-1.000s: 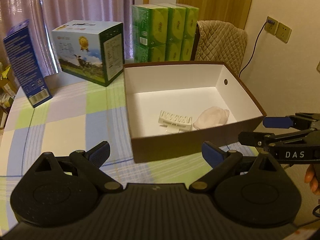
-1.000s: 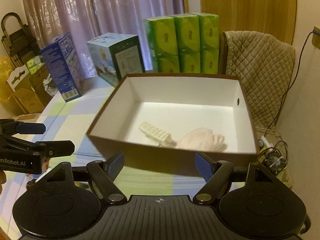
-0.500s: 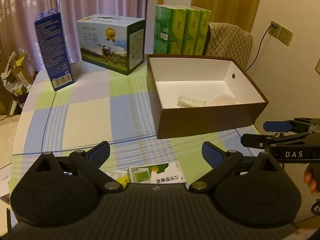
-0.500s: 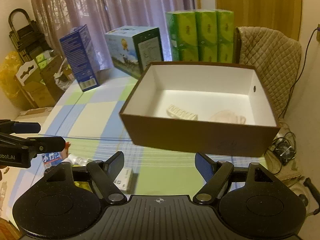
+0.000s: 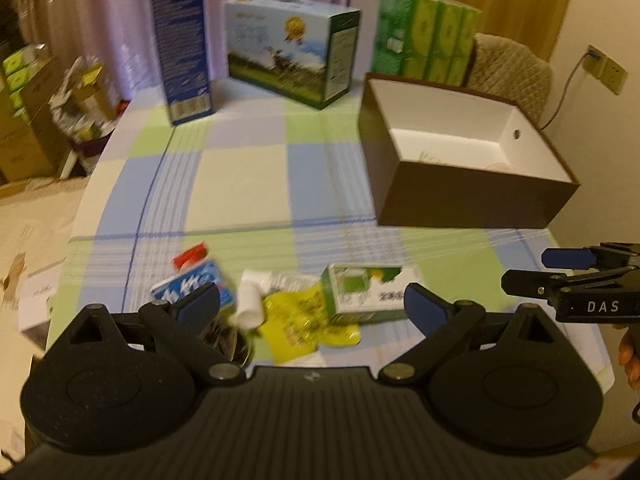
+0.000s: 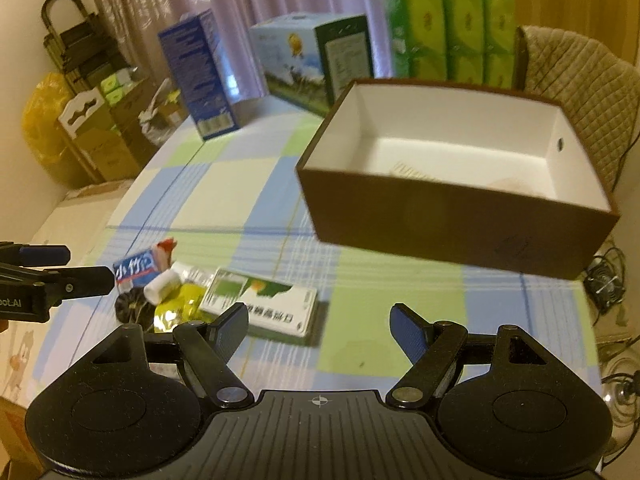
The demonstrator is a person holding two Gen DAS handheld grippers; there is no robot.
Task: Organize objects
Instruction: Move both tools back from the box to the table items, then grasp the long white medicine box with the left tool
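Both tongs, left [image 5: 312,304] and right [image 6: 319,322], hang spread apart and empty above the tabletop [image 5: 240,184]. Small clutter sits well in front of the brown box [image 6: 452,216]: green carton [image 6: 260,304], yellow pouch [image 5: 308,320], white tube [image 5: 250,304], blue packet [image 6: 134,270].

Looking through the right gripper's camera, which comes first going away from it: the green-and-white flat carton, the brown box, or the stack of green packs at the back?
From the right gripper:
1. Green-and-white carton, lying flat just ahead, slightly left.
2. Brown box, open, mid-table, ahead and right.
3. Green packs, stacked behind the box at the table's far edge.
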